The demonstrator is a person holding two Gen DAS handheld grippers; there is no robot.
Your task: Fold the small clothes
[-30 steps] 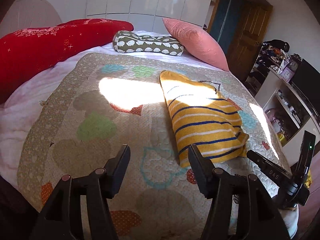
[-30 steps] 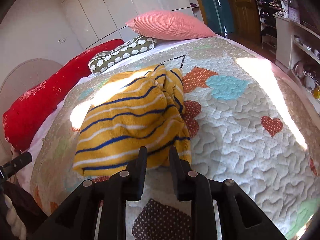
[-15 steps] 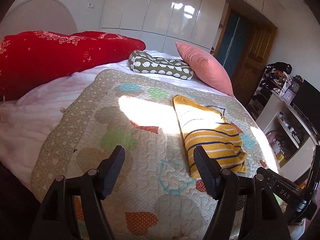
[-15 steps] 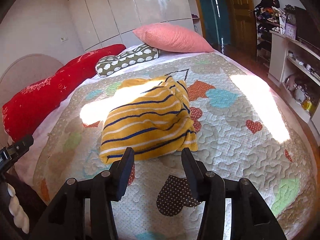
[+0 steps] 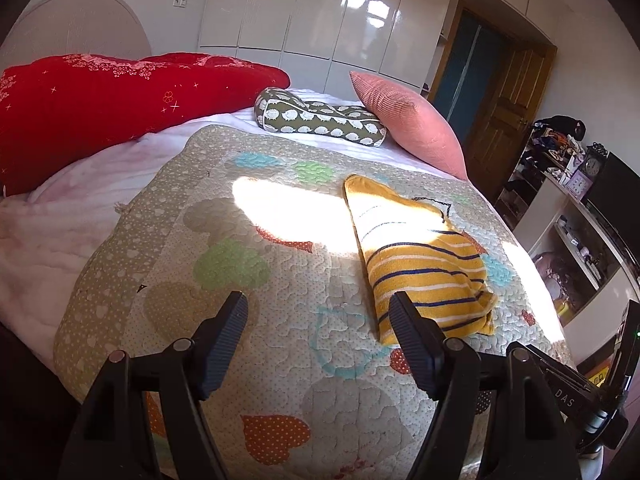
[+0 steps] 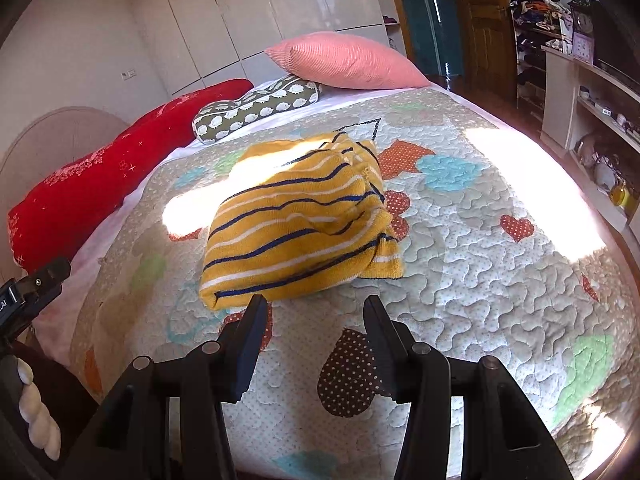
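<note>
Right wrist view: my right gripper (image 6: 314, 322) jaws part-open, just been opening, nothing between. Left gripper (image 5: 318, 322) jaws wide, empty, over bare quilt (image 5: 256, 360). Sweater (image 6: 300, 224) folded, mid-bed, just beyond right jaws, untouched. Step: release after fold, likely last. Next: judge fold; neaten loose near corner if needed. Room: open quilt all round; bed edge close behind; pillows (image 6: 348, 62) well apart.

Hard sunlight blows out patches of the quilt (image 5: 280, 216); sharp focus, fisheye-curved dark corners
</note>
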